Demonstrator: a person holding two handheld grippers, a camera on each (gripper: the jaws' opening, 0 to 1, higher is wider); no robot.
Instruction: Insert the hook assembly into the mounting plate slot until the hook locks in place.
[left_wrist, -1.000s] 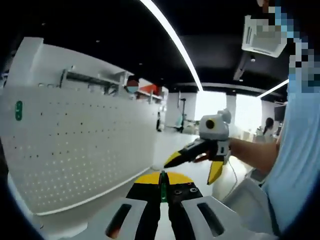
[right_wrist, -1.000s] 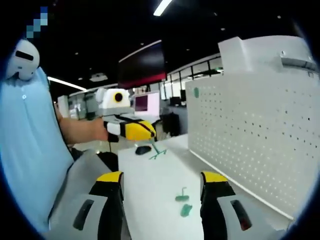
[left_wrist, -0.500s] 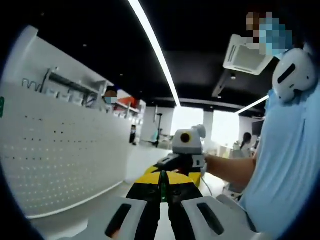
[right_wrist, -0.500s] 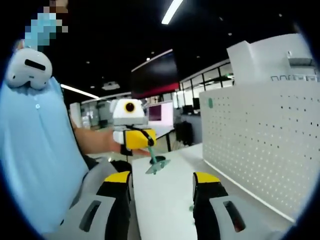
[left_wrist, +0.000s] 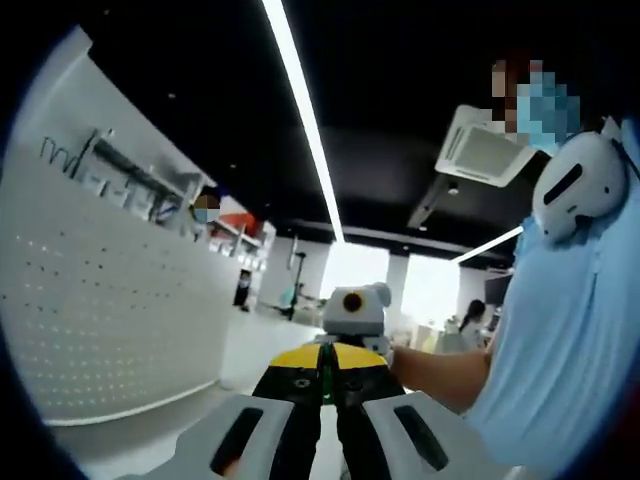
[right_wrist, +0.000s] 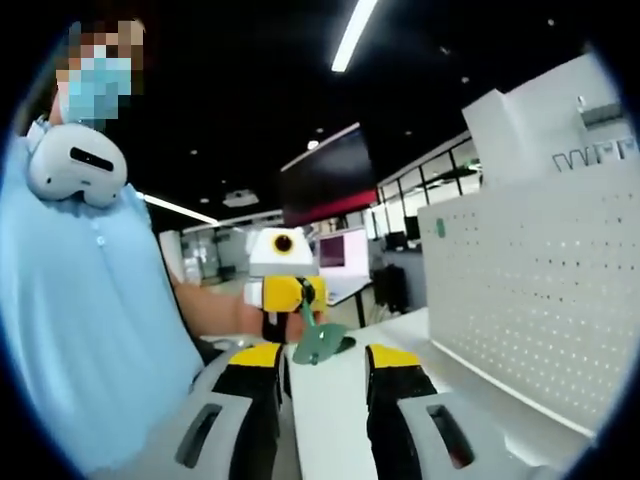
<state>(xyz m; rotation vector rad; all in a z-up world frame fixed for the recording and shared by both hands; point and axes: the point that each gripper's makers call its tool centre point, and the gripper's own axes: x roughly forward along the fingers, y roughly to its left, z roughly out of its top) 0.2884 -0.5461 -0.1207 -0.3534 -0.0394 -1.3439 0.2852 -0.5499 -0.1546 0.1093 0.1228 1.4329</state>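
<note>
Green hook assembly sits pinched in the left gripper, held up in the air over the near end of the white table, flat green base hanging below the yellow jaw tips; in the left gripper view the same piece shows as a thin green stem clamped between that gripper's own closed black-and-yellow jaws. It is held out by its stem, probably so the base stays free for whatever it must mate with. The right gripper faces it head-on — jaws spread, nothing between them, the green base lying in the gap ahead of the tips but not touched as far as can be told. Looks like a set-up for a second grip or a hand-over, judged from the two tools pointing at each other. The right gripper also appears in the left gripper view, just beyond the stem, on the person's forearm. White pegboard panel stands upright along the table's far side, well apart from the hook; the mounting plate slot cannot be made out. Insertion not yet begun.
</note>
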